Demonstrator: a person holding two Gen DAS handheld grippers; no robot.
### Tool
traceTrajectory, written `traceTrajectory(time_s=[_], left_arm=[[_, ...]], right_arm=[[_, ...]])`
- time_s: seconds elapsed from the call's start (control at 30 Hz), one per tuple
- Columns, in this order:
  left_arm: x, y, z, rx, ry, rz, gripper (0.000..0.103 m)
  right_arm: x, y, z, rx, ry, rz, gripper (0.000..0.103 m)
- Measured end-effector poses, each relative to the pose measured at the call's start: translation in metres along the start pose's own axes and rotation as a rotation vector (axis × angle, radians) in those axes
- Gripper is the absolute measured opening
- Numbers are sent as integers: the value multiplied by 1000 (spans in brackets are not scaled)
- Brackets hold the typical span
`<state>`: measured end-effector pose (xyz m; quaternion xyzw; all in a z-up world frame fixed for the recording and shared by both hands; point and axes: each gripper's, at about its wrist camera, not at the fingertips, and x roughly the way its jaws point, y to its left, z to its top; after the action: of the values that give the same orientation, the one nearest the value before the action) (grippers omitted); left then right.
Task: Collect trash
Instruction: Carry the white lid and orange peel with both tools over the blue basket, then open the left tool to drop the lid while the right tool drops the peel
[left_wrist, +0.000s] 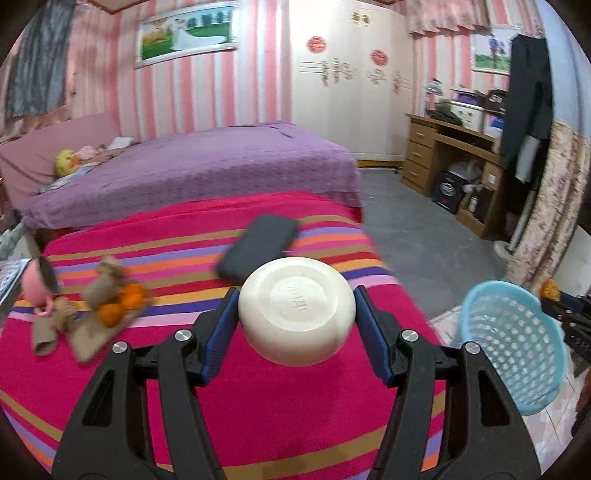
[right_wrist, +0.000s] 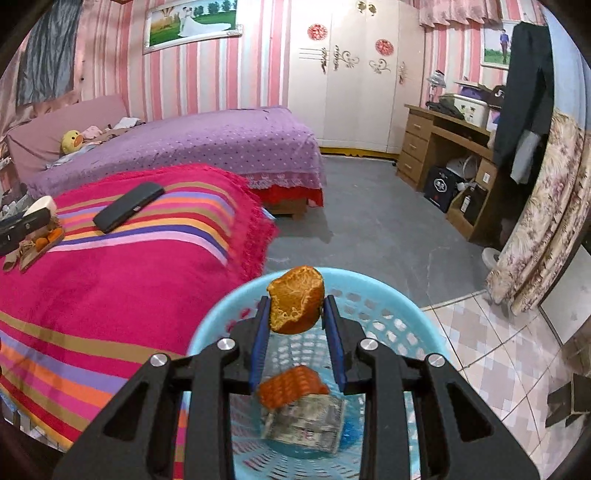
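My left gripper (left_wrist: 295, 314) is shut on a cream bowl (left_wrist: 295, 310), held bottom toward the camera above the striped red blanket (left_wrist: 258, 406). Orange peels (left_wrist: 122, 302) and brown paper scraps (left_wrist: 85, 328) lie on the blanket to its left. My right gripper (right_wrist: 297, 317) is shut on an orange peel (right_wrist: 295, 301) and holds it over the light blue basket (right_wrist: 406, 325). Inside the basket lie another peel (right_wrist: 291, 386) and a crumpled wrapper (right_wrist: 306, 424). The basket also shows in the left wrist view (left_wrist: 517, 339), right of the blanket.
A black case (left_wrist: 258, 245) lies on the blanket behind the bowl, also seen in the right wrist view (right_wrist: 127, 206). A pink object (left_wrist: 33, 284) sits at the blanket's left edge. A purple bed (right_wrist: 203, 147), a white wardrobe (right_wrist: 351, 92) and a wooden desk (right_wrist: 443, 147) stand behind.
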<state>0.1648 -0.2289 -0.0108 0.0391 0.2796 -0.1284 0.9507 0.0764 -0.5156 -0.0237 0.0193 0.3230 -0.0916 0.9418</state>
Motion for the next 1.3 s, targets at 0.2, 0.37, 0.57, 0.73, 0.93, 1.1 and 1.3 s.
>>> traceTrajectory(time_s=[0.2,0.37,0.57,0.73,0.93,1.1,1.3], left_arm=[[18,-79,-6,76,15,-77,61],[32,-132,-13,130,33,-129,61],[41,-180,-20,184,46,-183,61],[51,-200,-22,200,67,-236,61],[65,-209,-26,205,104,-262,61],[67,-206,-25,207,99,-246,77],[56,-182,-23,217,44,-168,91]], right_arm=[[5,-31,-11,48,12,-10,29],[3,-57,-19,93,8,-38,29],[6,-79,-30,130,11,-56,29],[8,-87,-30,145,4,-57,29],[11,-90,-32,146,6,-54,29],[11,-90,-32,153,7,-55,29],[12,-87,-32,148,9,-52,29]])
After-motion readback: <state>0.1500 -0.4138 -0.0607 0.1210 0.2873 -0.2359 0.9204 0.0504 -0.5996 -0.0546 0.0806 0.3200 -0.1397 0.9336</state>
